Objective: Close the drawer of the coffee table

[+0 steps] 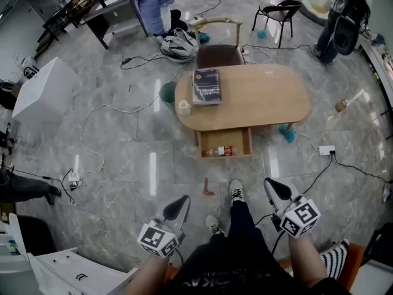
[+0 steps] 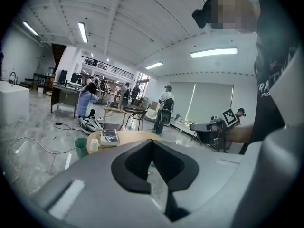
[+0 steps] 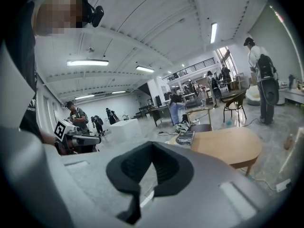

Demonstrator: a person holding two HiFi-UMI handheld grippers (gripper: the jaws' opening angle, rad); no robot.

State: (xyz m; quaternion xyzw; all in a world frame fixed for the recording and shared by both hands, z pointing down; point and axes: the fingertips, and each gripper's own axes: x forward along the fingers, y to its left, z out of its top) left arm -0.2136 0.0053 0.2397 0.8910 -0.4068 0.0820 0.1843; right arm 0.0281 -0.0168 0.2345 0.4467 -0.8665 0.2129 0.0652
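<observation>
An oval wooden coffee table (image 1: 270,94) stands ahead of me with its drawer (image 1: 225,144) pulled out toward me; a bottle (image 1: 219,151) lies inside. On the tabletop lie a dark book (image 1: 207,86) and a white cup (image 1: 183,107). My left gripper (image 1: 182,202) and right gripper (image 1: 270,186) hang low near my legs, well short of the drawer, both shut and holding nothing. The table (image 2: 124,136) shows beyond the shut left jaws, and the table (image 3: 228,145) shows right of the shut right jaws.
Cables (image 1: 110,109) trail over the marble floor left and right of the table. A white box (image 1: 46,90) stands at the left, a chair (image 1: 218,51) behind the table, a green bin (image 1: 167,92) beside it. People stand and crouch at the back.
</observation>
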